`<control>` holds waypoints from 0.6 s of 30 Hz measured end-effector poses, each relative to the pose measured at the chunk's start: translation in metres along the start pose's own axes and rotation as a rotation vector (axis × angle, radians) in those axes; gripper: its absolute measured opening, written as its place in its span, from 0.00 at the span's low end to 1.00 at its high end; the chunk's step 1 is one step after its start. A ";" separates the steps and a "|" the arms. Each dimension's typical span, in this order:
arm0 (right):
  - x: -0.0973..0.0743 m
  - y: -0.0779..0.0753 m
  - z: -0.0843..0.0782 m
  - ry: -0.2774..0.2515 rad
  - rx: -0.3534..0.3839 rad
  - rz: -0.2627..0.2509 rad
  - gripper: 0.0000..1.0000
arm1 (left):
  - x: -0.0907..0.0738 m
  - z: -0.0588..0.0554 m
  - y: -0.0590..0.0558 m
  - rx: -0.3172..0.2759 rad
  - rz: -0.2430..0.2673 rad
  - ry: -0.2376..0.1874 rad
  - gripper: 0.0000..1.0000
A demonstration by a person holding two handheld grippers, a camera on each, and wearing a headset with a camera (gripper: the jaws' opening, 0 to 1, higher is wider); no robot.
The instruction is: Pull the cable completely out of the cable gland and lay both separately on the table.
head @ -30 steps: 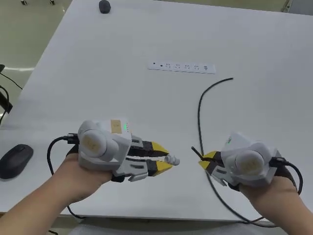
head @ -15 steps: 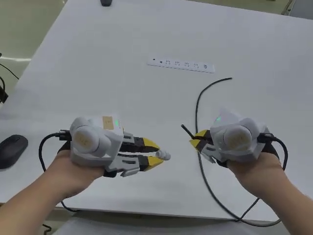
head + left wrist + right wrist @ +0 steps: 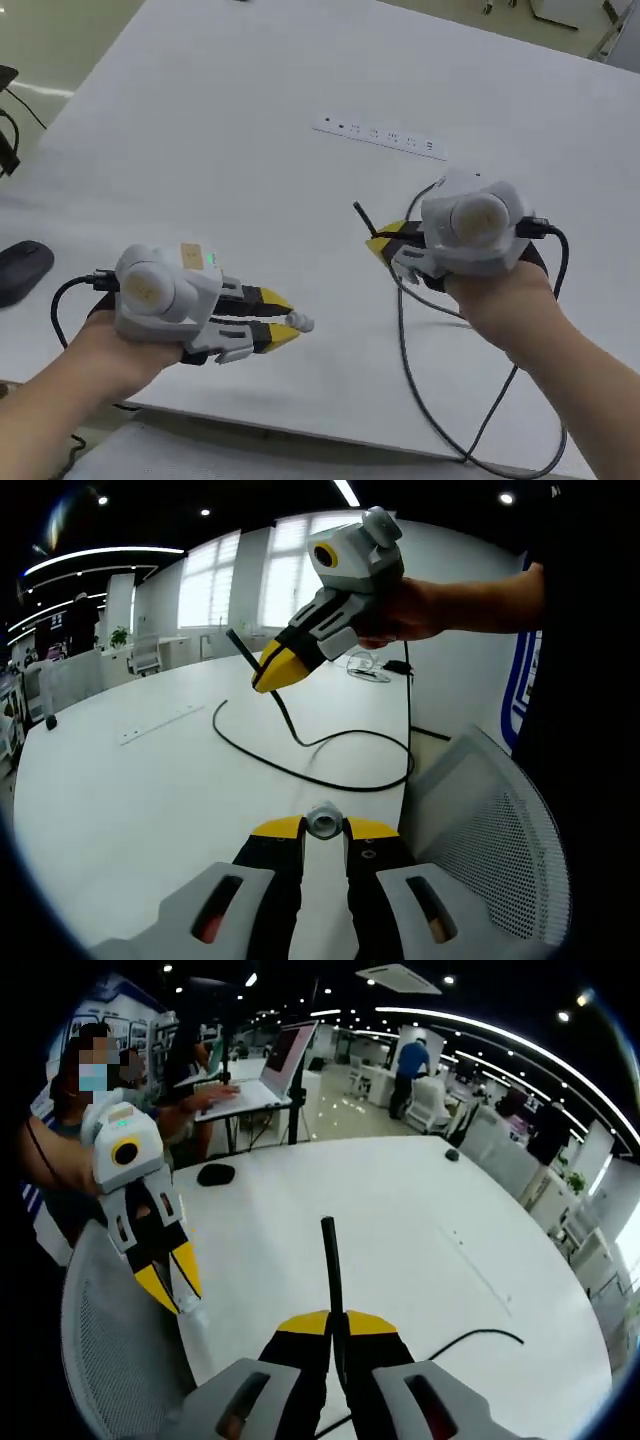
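The left gripper [image 3: 290,325] is over the near left of the table [image 3: 230,130], with the cable gland [image 3: 300,323] between its jaw tips. The right gripper [image 3: 378,240] is to its right and apart from it. The cable [image 3: 401,330] runs from between its jaws toward the near edge. A power strip [image 3: 378,136] lies behind both grippers, and a mouse [image 3: 22,268] lies at the far left.

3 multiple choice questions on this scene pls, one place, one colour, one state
1. The right claw is: A open; B shut on the cable; C shut on nothing.
2. The cable's colour: A white; B red; C black.
3. The cable gland is: A in the left claw; B in the right claw; C threaded on the cable.
Answers: B, its jaws pinch the cable near its end; C, it reads black in every view; A, it sits between the left claw's yellow tips, apart from the cable.
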State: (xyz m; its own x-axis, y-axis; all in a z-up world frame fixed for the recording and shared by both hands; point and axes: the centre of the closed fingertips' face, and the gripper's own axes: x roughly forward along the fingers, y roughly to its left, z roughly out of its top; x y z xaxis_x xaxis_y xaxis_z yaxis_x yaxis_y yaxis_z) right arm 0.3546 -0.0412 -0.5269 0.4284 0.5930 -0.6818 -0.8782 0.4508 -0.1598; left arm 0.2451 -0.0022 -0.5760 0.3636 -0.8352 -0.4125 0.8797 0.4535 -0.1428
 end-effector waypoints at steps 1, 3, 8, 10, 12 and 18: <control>0.005 0.002 0.005 -0.004 -0.007 0.008 0.00 | -0.001 -0.003 0.001 -0.009 0.009 -0.001 0.16; 0.010 0.005 0.011 -0.009 -0.016 0.020 0.00 | -0.003 -0.007 0.002 -0.016 0.016 -0.002 0.16; 0.030 0.023 0.025 -0.010 -0.055 0.069 0.00 | -0.007 -0.020 0.008 -0.032 0.042 0.002 0.16; 0.040 0.031 0.029 -0.014 -0.046 0.104 0.00 | -0.010 -0.022 0.010 -0.039 0.052 0.001 0.16; 0.048 0.037 0.029 -0.003 -0.082 0.125 0.00 | -0.011 -0.023 0.010 -0.044 0.062 0.004 0.16; 0.074 0.050 0.029 0.018 -0.138 0.163 0.00 | -0.012 -0.026 0.012 -0.054 0.071 0.011 0.16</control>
State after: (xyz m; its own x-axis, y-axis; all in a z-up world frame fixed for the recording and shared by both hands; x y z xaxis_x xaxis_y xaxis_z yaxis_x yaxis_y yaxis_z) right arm 0.3489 0.0451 -0.5646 0.2758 0.6382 -0.7187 -0.9568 0.2536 -0.1420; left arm 0.2430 0.0215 -0.5961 0.4209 -0.7972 -0.4327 0.8339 0.5278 -0.1611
